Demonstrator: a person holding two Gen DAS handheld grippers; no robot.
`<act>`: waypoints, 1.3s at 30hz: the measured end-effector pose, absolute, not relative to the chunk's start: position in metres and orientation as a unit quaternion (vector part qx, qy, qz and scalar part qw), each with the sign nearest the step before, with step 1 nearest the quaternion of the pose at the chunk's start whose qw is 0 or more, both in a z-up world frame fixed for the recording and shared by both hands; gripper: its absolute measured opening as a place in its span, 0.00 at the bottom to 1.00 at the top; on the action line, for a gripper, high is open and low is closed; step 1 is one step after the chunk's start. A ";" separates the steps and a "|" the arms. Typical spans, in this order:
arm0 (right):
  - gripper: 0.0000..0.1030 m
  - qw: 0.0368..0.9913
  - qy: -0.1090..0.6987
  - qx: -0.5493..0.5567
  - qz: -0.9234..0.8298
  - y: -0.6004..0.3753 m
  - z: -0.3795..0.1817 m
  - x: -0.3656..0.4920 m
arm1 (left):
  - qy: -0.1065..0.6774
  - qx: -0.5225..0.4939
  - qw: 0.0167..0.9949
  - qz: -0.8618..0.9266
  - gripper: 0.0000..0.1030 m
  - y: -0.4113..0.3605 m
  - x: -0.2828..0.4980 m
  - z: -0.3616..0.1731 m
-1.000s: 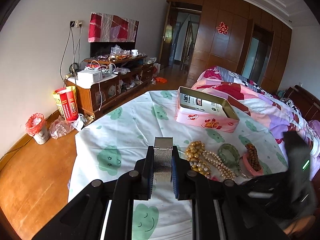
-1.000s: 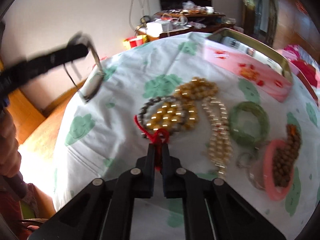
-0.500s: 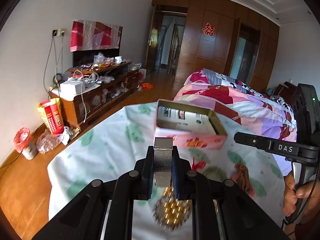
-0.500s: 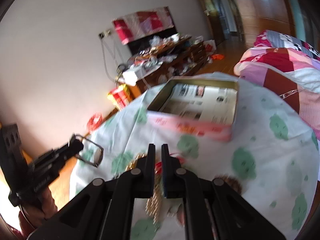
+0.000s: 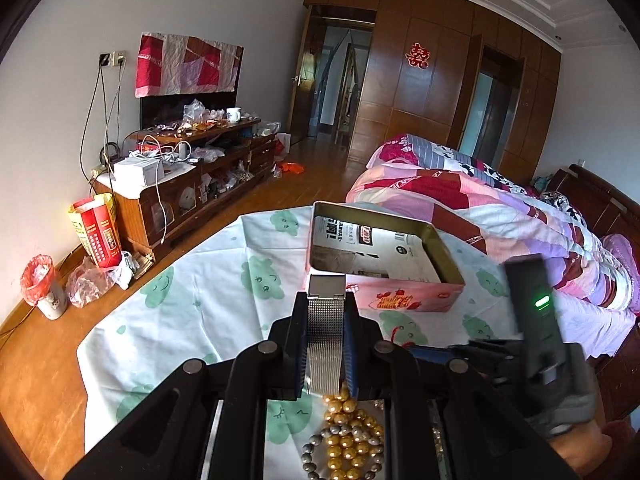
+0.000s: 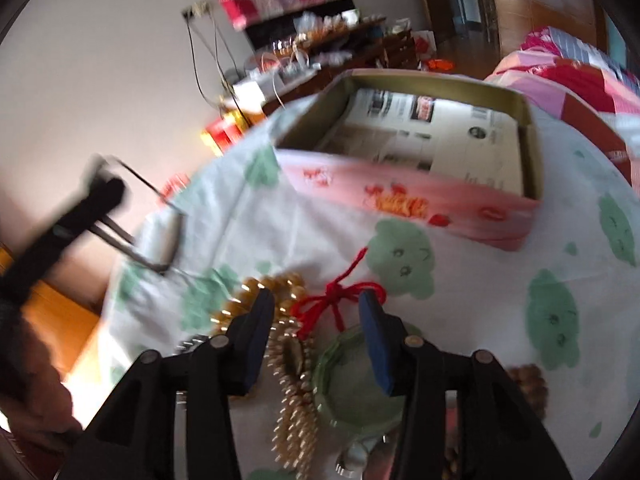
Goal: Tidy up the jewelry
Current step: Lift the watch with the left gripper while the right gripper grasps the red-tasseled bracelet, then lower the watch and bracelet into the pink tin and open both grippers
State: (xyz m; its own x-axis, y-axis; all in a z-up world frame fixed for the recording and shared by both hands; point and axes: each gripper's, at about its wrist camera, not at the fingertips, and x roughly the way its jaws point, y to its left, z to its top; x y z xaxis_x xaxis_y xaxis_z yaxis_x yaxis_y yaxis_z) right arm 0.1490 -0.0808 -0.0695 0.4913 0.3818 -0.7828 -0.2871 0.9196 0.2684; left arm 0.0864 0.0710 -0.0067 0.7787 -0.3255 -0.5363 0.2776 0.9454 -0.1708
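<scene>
My left gripper (image 5: 326, 320) is shut on a silver mesh watch band (image 5: 325, 340), held above the table in front of the open pink tin (image 5: 400, 300). The right wrist view shows that band (image 6: 160, 240) at far left. My right gripper (image 6: 316, 316) has its jaws opening. A red knotted cord (image 6: 336, 300) lies between them with neither pad pressing on it. The cord rests on the cloth short of the tin (image 6: 400, 196). Gold bead bracelets (image 6: 276, 288), a green bangle (image 6: 352, 384) and a pale bead strand (image 6: 296, 400) lie under the right gripper.
A cloth with green faces (image 5: 200, 292) covers the round table. A gold and grey bead bracelet (image 5: 348, 448) lies below the left gripper. A brown bead bracelet (image 6: 528, 380) sits at the right. A bed (image 5: 480, 208) stands behind the table, a cluttered cabinet (image 5: 180, 184) to the left.
The right jaws were shut on the red cord and have now parted, letting it go near the tin. Both grippers moved toward the tin. The left still holds the band.
</scene>
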 end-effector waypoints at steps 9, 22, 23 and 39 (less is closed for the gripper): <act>0.09 0.870 0.452 0.034 0.193 -0.077 -0.064 0.153 | 0.292 -0.051 0.943 -0.152 0.14 0.080 0.093 -0.010; 0.09 0.910 0.346 0.118 0.194 -0.128 0.015 0.164 | 0.278 -0.046 0.942 -0.184 0.14 0.050 0.128 0.004; 0.09 0.915 0.340 0.115 0.186 -0.130 0.018 0.169 | 0.273 -0.042 0.943 -0.187 0.14 0.045 0.133 0.006; 0.11 0.902 0.378 0.163 0.129 -0.171 -0.036 0.239 | 0.350 -0.015 0.919 -0.179 0.14 -0.020 0.228 -0.045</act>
